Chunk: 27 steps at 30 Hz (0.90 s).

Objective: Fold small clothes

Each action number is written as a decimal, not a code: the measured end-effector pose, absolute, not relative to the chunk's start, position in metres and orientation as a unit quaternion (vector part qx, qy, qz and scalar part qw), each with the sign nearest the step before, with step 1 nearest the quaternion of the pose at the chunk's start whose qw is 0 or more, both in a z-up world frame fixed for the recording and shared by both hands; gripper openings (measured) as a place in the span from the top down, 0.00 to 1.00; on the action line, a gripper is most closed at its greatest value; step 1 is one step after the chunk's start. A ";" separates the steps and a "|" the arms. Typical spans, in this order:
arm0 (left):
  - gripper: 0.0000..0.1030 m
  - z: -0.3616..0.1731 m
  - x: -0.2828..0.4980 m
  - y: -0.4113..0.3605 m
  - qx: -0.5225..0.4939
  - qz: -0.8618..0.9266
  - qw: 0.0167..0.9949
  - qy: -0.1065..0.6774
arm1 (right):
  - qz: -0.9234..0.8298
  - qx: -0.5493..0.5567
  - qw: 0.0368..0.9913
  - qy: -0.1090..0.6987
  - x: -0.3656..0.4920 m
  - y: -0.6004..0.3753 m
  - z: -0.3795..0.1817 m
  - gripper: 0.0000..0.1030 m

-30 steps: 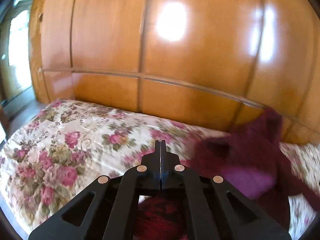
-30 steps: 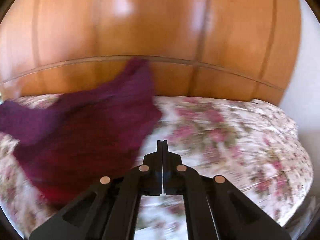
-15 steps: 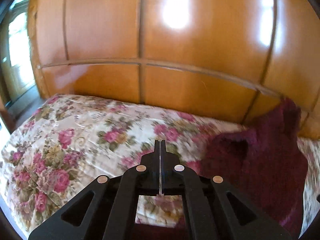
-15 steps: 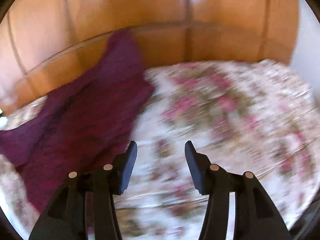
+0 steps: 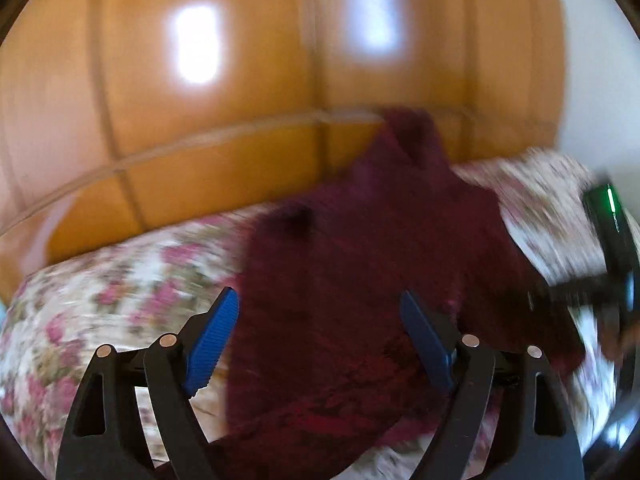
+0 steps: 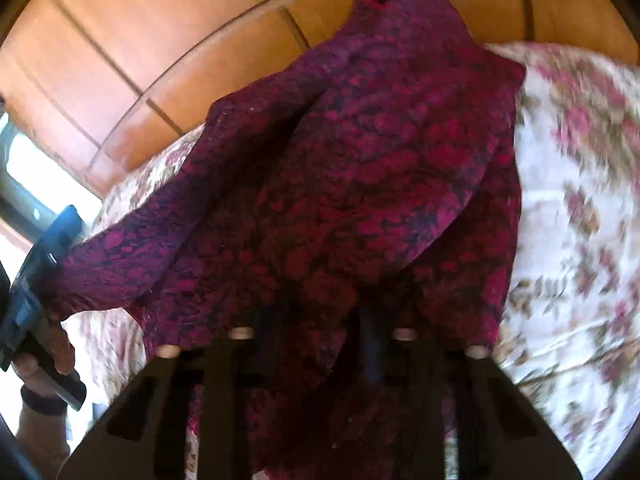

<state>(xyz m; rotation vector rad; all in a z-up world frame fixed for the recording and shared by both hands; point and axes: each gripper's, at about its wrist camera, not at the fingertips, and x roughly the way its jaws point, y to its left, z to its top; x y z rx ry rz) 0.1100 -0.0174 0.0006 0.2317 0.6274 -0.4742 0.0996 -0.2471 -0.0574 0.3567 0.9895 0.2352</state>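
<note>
One maroon garment [image 6: 360, 168] spread on floral bed [image 6: 580, 220]; left claw [image 5: 320, 336] opening above garment, nothing gripped; right claw [image 6: 320, 320] closing into garment fabric.

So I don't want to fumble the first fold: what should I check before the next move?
1. Dark red knitted garment lies on the floral bedspread: ok.
2. Garment spread flat: not ok, it is bunched, its far end riding up the wooden headboard.
3. Left gripper free: ok, jaws opening, the garment beyond them, nothing pinched.
4. Right gripper has a hold: cannot tell, jaws closing with cloth draped over the fingertips.
5. Grippers apart: ok, the left one shows at the left edge of the right view.
</note>
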 end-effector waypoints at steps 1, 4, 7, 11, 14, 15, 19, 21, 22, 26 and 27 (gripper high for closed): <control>0.21 -0.005 0.108 -0.023 0.123 -0.241 0.912 0.308 | 0.106 0.147 0.867 0.464 0.097 -0.249 -0.050 0.89; 0.21 -0.022 0.105 -0.036 0.162 -0.252 0.900 0.316 | 0.074 0.067 0.893 0.439 0.085 -0.257 -0.027 0.90; 0.33 -0.031 0.110 -0.034 0.152 -0.256 0.896 0.330 | 0.029 0.008 0.907 0.420 0.078 -0.278 -0.013 0.90; 1.00 -0.027 0.128 -0.022 0.106 -0.245 0.898 0.350 | -0.072 -0.087 0.905 0.411 0.078 -0.324 -0.015 0.91; 1.00 -0.020 0.143 -0.009 0.090 -0.211 0.914 0.335 | -0.133 -0.114 0.890 0.420 0.080 -0.363 -0.026 0.91; 1.00 -0.019 0.150 -0.005 0.087 -0.194 0.919 0.331 | -0.165 -0.128 0.880 0.426 0.087 -0.380 -0.035 0.91; 1.00 -0.017 0.188 0.016 0.070 -0.129 0.931 0.335 | -0.250 -0.118 0.848 0.452 0.104 -0.442 -0.055 0.90; 1.00 -0.018 0.207 0.024 0.053 -0.117 0.930 0.345 | -0.288 -0.087 0.831 0.468 0.115 -0.474 -0.067 0.90; 1.00 -0.018 0.211 0.026 0.048 -0.111 0.930 0.346 | -0.301 -0.074 0.823 0.475 0.118 -0.486 -0.073 0.88; 1.00 -0.021 0.217 0.018 0.069 -0.099 0.933 0.340 | -0.338 -0.026 0.791 0.510 0.128 -0.524 -0.097 0.81; 1.00 -0.025 0.221 0.017 0.075 -0.093 0.932 0.343 | -0.347 -0.007 0.785 0.513 0.125 -0.535 -0.101 0.75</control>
